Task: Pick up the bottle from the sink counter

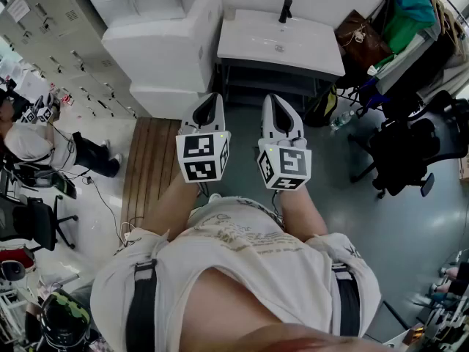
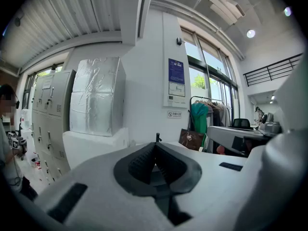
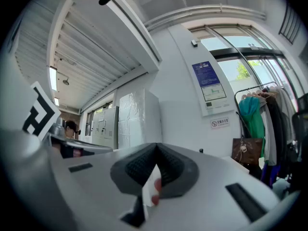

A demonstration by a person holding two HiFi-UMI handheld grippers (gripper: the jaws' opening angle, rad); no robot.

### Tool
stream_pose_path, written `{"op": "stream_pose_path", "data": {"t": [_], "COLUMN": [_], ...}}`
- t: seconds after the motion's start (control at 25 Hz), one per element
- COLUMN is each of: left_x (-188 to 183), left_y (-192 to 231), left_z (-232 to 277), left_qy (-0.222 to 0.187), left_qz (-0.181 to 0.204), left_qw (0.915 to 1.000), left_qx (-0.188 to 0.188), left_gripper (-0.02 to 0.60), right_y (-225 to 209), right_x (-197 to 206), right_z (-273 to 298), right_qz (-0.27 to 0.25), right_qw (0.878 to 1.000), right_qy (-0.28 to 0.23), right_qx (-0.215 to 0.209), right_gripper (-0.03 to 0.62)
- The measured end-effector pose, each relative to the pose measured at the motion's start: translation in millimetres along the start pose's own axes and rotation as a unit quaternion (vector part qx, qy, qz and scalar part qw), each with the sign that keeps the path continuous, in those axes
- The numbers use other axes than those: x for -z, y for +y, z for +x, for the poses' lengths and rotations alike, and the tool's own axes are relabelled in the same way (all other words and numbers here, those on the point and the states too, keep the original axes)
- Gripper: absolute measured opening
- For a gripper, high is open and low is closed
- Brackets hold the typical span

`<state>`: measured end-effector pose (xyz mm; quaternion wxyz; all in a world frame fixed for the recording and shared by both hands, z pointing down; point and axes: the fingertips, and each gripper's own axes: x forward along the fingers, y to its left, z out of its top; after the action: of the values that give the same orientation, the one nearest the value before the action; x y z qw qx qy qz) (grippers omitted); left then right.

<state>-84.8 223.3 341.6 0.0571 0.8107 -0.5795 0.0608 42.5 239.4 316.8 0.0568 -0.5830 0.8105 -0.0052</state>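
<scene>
Left gripper [image 1: 209, 101]: held out before the torso [image 1: 242, 270]; fingers [image 2: 137, 163] clenched together, nothing between.
Right gripper [image 1: 277, 101]: just beside the left; fingers [image 3: 135, 166] clenched, empty.
Sink worktop [image 1: 308, 46]: white, ahead of both grippers, well apart; black tap [image 1: 285, 9] at rear.
Bottle: cannot be made out on it.

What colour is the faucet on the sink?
The faucet is black, clearest in the head view.

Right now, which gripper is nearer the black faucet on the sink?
Right. The right gripper points almost straight at the faucet, well short of the sink counter. The left gripper is level beside it, offset to the faucet's left, so farther.
</scene>
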Motion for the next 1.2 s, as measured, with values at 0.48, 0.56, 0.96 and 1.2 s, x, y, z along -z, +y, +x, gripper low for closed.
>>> {"op": "stream_pose_path", "data": {"t": [0.48, 0.56, 0.96, 1.2], "left_x": [10, 11, 15, 17], "left_y": [-25, -30, -55, -58], "left_z": [1, 1, 5, 23], "left_qy": [0.008, 0.008, 0.003, 0.008], "left_qz": [0.001, -0.002, 0.002, 0.002], "left_qw": [0.9999, 1.0000, 1.0000, 1.0000], "left_qx": [0.009, 0.005, -0.003, -0.004], "left_gripper": [0.020, 0.020, 0.019, 0.020], "right_y": [-4, -8, -36, -49], "right_x": [-1, 2, 4, 12], "right_z": [-14, -17, -30, -21], "right_qz": [0.006, 0.005, 0.007, 0.016], "right_qw": [1.000, 1.000, 0.999, 0.999], "right_qy": [-0.005, -0.003, -0.008, -0.002], "right_qx": [-0.027, -0.030, -0.033, -0.035], "right_gripper": [0.025, 0.025, 0.025, 0.025]}}
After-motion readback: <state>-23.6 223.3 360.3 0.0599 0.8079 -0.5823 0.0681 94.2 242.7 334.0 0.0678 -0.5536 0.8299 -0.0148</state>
